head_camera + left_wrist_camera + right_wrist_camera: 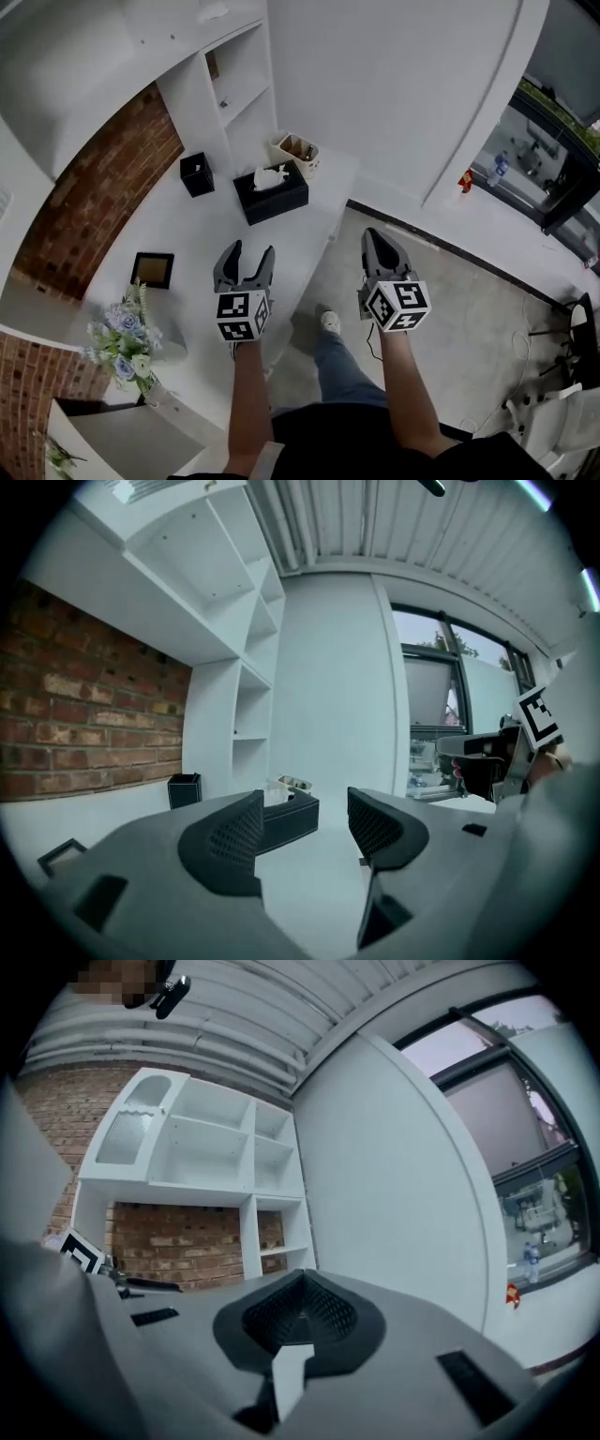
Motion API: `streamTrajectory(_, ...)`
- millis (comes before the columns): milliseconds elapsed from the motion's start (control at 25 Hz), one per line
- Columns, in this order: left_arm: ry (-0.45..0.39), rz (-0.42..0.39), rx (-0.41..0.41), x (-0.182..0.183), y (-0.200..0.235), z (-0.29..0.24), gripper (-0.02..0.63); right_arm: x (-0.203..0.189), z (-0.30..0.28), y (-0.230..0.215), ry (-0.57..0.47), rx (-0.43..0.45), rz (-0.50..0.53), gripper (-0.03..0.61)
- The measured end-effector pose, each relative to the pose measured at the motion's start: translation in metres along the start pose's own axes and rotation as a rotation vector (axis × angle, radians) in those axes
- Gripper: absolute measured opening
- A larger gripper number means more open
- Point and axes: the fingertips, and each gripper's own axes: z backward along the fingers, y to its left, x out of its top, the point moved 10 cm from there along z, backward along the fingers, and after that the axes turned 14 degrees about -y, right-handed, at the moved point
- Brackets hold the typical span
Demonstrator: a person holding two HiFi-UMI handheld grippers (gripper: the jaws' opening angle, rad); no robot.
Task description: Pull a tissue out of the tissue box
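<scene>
Tissue box sits on the white surface, with a tissue poking up from its slot. Left tool: jaws apart, nothing between them, aimed at the box but short of it. Right tool: jaws together, empty, out over the floor, well apart from the box. Both forearms stretched forward, roughly parallel.

Risks if a 1-tool pull comes:
- Box looks light and unbraced, so it could lift or slide with the tissue.
- Pinching only the tip could tear it.
- Overshoot could knock the beige holder just behind.

Approach or retreat: can't tell.
</scene>
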Motion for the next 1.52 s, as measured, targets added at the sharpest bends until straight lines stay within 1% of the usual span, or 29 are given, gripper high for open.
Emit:
streamTrajectory(120, 0.021, -0.004, 0.056, -0.009, 0.009, -0.049, 0.25, -0.015, -0.065, -0.028, 0.029, 0.068, -0.031, -0.003)
streamTrajectory(200, 0.033, -0.014, 0.09, -0.012, 0.018, -0.081, 0.25, -0.026, -0.11, -0.041, 0.053, 0.124, -0.029, -0.003)
streamTrajectory(320, 0.06, -0.025, 0.135, -0.018, 0.034, -0.126, 0.25, -0.042, -0.171, -0.055, 0.089, 0.206, -0.023, -0.003)
streamTrajectory(440, 0.078, -0.023, 0.172, -0.023, 0.046, -0.163, 0.25, -0.057, -0.219, -0.064, 0.117, 0.262, -0.039, -0.003)
streamTrajectory(600, 0.104, -0.033, 0.196, -0.028, 0.056, -0.198, 0.25, -0.071, -0.263, -0.069, 0.141, 0.319, -0.066, -0.003)
streamTrajectory(840, 0.156, -0.043, 0.209, -0.035, 0.072, -0.226, 0.25, -0.084, -0.303, -0.06, 0.167, 0.386, -0.078, -0.003)
streamTrajectory(960, 0.181, -0.044, 0.202, -0.037, 0.08, -0.234, 0.25, -0.087, -0.314, -0.057, 0.176, 0.401, -0.073, -0.003)
streamTrajectory(1160, 0.236, -0.042, 0.16, -0.043, 0.089, -0.247, 0.25, -0.089, -0.325, -0.055, 0.185, 0.397, -0.069, -0.003)
streamTrajectory(1400, 0.404, -0.063, 0.082, -0.055, 0.098, -0.265, 0.25, -0.096, -0.328, -0.055, 0.209, 0.396, -0.07, -0.003)
streamTrajectory(1520, 0.493, -0.117, 0.031, -0.057, 0.102, -0.277, 0.25, -0.1, -0.327, -0.057, 0.22, 0.395, -0.068, -0.003)
